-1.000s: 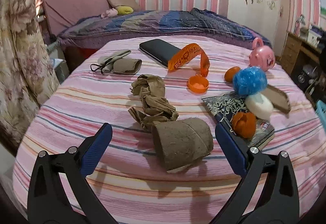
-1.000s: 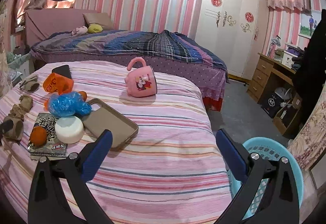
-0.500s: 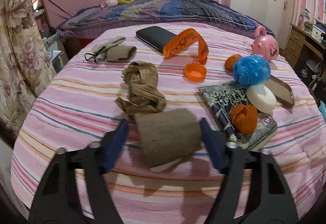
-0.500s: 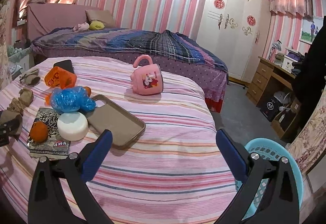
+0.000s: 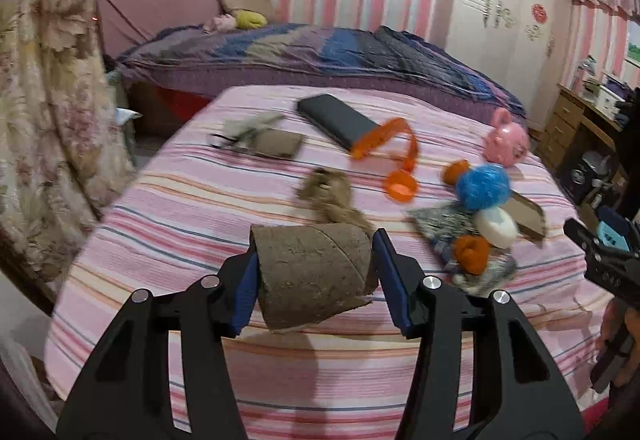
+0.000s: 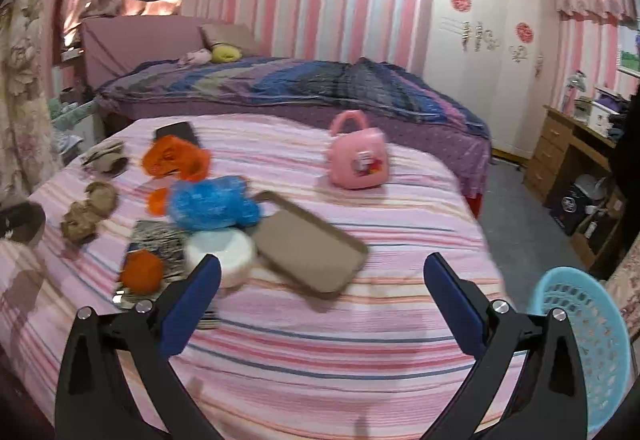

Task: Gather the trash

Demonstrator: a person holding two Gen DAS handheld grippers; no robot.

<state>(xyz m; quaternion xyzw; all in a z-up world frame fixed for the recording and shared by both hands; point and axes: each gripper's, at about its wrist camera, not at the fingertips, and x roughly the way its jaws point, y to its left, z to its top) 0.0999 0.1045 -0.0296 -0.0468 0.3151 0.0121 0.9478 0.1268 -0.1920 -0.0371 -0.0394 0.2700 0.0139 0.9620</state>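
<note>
My left gripper (image 5: 316, 280) is shut on a brown cardboard tube (image 5: 312, 272) and holds it above the striped bed (image 5: 168, 224). Crumpled brown paper (image 5: 332, 195) lies just beyond it. Orange peel (image 5: 470, 254) sits on a printed wrapper (image 5: 440, 224), beside a blue plastic ball (image 5: 482, 185) and a white lid (image 5: 496, 228). My right gripper (image 6: 320, 296) is open and empty, low over the bed's near right part. A light blue basket (image 6: 584, 340) stands on the floor at the right.
A pink toy mug (image 6: 356, 159), a brown phone case (image 6: 308, 244), a black phone (image 5: 336, 119), an orange strap with cap (image 5: 400, 167) and a grey pouch (image 5: 264, 139) lie on the bed. A wooden desk (image 6: 576, 155) stands at the right, curtains at the left.
My left gripper closed on the cardboard tube and lifted it off the bed. My right gripper shifted left and slightly back, still open.
</note>
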